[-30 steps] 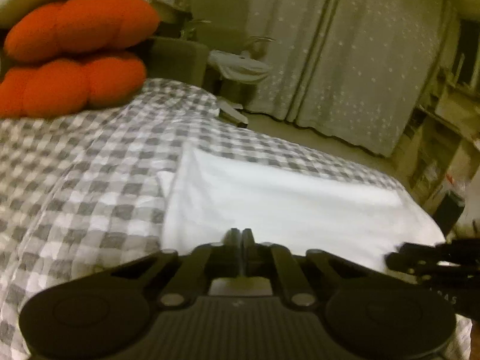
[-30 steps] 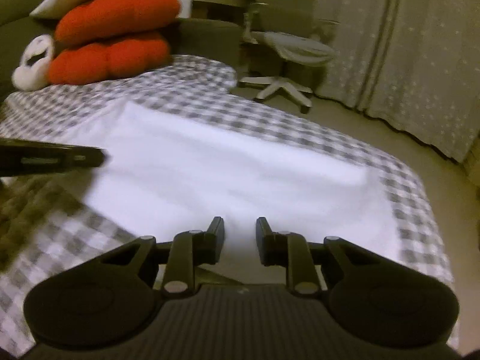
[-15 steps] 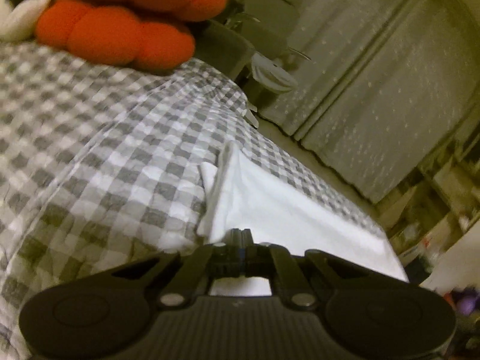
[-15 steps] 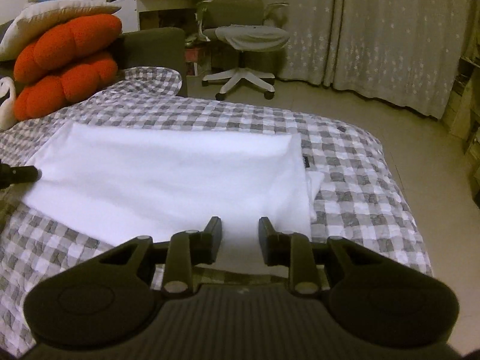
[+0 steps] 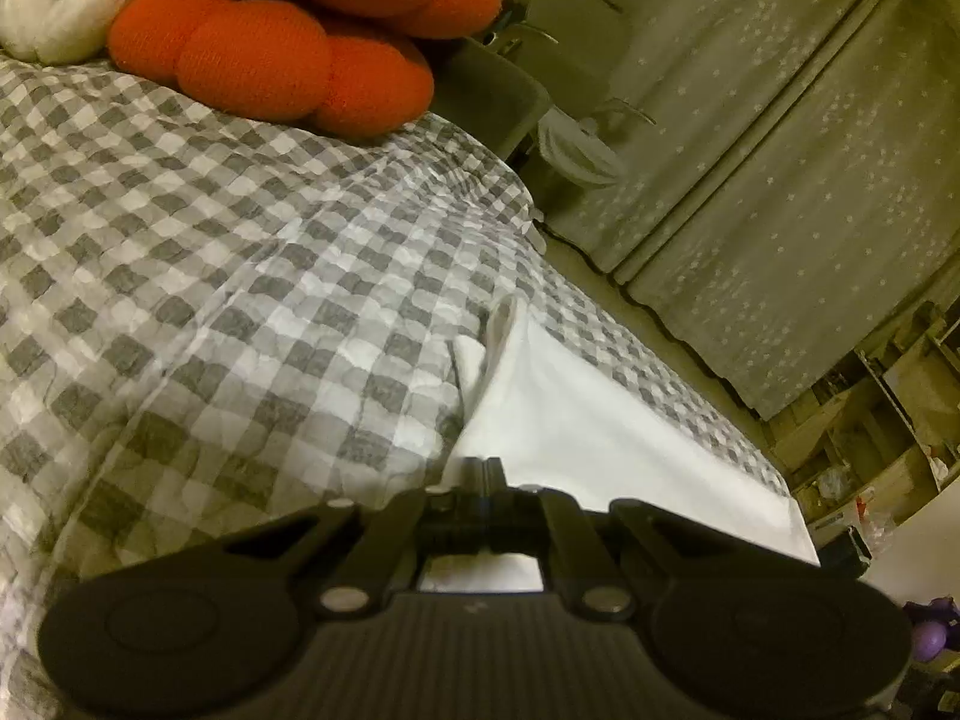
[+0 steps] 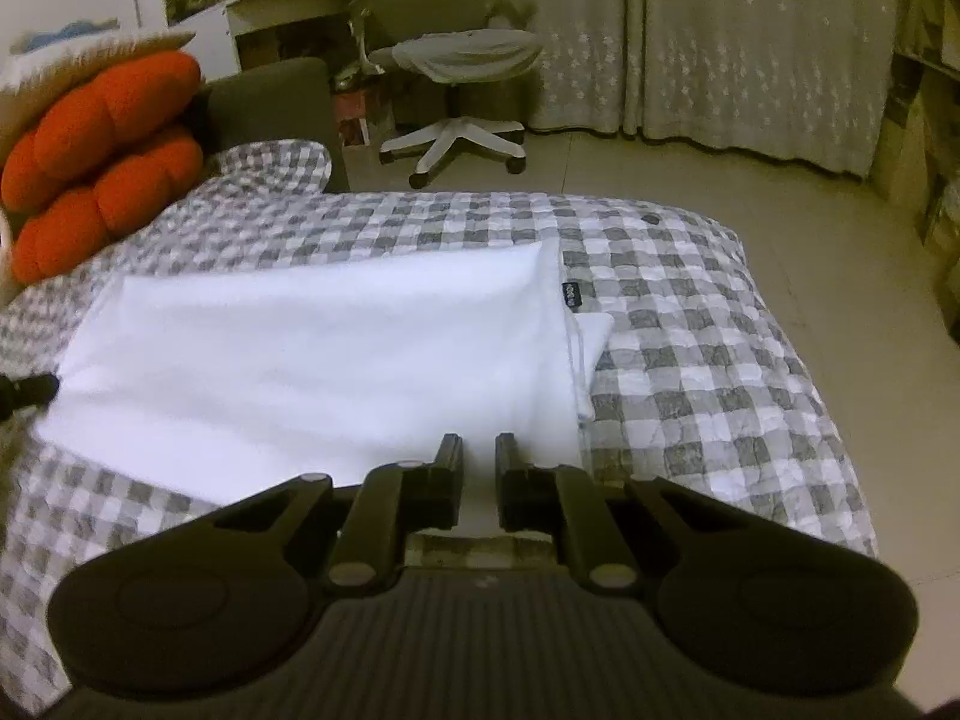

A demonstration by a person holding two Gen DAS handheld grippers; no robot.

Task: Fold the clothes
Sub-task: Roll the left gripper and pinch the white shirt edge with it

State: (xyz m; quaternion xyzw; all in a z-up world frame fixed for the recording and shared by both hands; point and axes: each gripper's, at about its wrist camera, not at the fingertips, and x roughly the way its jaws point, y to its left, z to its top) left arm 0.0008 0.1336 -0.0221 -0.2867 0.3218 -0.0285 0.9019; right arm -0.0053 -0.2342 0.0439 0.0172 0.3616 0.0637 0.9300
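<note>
A white garment [image 6: 312, 348] lies folded into a long flat band on the grey checked bed cover [image 6: 690, 360]. My right gripper [image 6: 479, 450] is at the band's near edge, close to its right end. Its jaws are closing: a narrow gap remains, white cloth shows in it, and the pads do not press. In the left wrist view, my left gripper [image 5: 483, 468] is shut at the near left corner of the garment [image 5: 576, 420], apparently pinching its edge. The tip of my left gripper [image 6: 30, 390] also shows at the band's left end.
Orange cushions [image 5: 288, 42] and a white plush [image 5: 60, 12] sit at the head of the bed. On the floor beyond the bed stands an office chair [image 6: 462, 60], with curtains [image 6: 750, 42] behind it. Cluttered shelves [image 5: 888, 420] stand at the right.
The right jaws have narrowed. Both grippers have rolled and shifted apart, the left toward the garment's left end, the right toward its right end. The garment still lies flat.
</note>
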